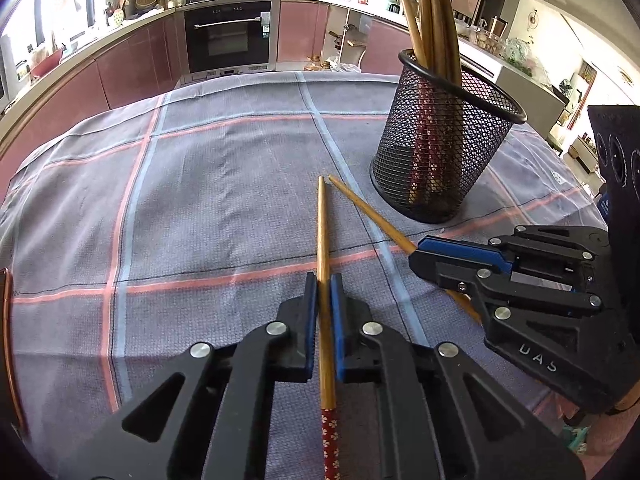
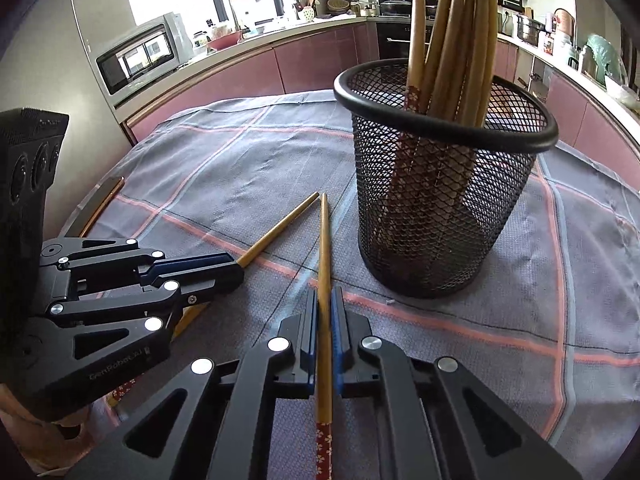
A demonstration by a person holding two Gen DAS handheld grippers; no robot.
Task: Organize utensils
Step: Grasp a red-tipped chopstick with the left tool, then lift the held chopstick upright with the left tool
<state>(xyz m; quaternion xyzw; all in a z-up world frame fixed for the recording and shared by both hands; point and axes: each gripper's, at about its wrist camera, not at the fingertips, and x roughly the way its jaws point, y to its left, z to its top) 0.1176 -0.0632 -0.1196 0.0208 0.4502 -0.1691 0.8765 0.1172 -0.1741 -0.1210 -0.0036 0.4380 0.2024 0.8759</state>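
Note:
Two wooden chopsticks with red flowered ends lie close together over the checked cloth, their thin tips almost meeting near the foot of a black mesh cup (image 1: 444, 152) (image 2: 432, 208). My left gripper (image 1: 324, 280) is shut on one chopstick (image 1: 322, 224), which runs straight between its blue pads. My right gripper (image 2: 325, 294) is shut on the other chopstick (image 2: 324, 240). Each view also shows the opposite gripper from the side: the right gripper (image 1: 418, 250) on its chopstick (image 1: 368, 212), the left gripper (image 2: 236, 266) on its chopstick (image 2: 280, 228). Several more chopsticks (image 2: 452, 20) stand in the cup.
The grey cloth with pink and blue stripes (image 1: 200, 200) covers a round table. A wooden-edged strip (image 2: 104, 200) lies at its left rim. Beyond the table stand maroon kitchen cabinets, an oven (image 1: 228, 36) and a microwave (image 2: 140, 56).

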